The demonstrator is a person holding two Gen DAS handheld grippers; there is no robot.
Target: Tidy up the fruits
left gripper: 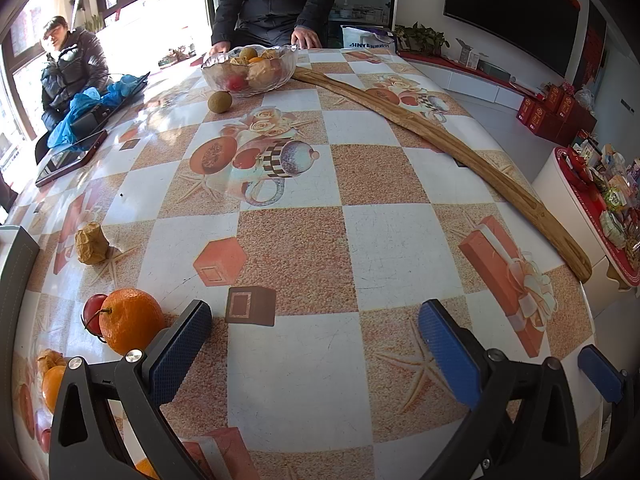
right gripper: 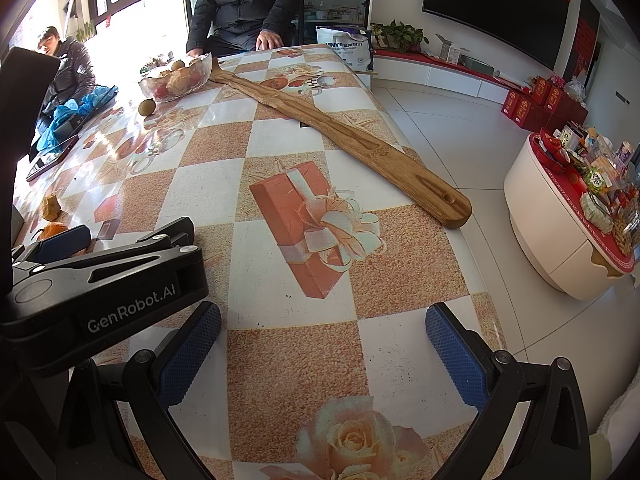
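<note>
Both hand-held grippers, left (left gripper: 316,344) and right (right gripper: 322,354), wide open, empty, over desk (left gripper: 396,240). Orange (left gripper: 130,320) beside left finger; bowl (left gripper: 250,70) at far edge. Bare desk between.

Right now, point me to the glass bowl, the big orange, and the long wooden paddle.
glass bowl (left gripper: 224,80): left wrist view, on its front glass wall.
orange (left gripper: 130,318): left wrist view, middle of its peel.
wooden paddle (right gripper: 400,160): right wrist view, on its broad blade.
</note>
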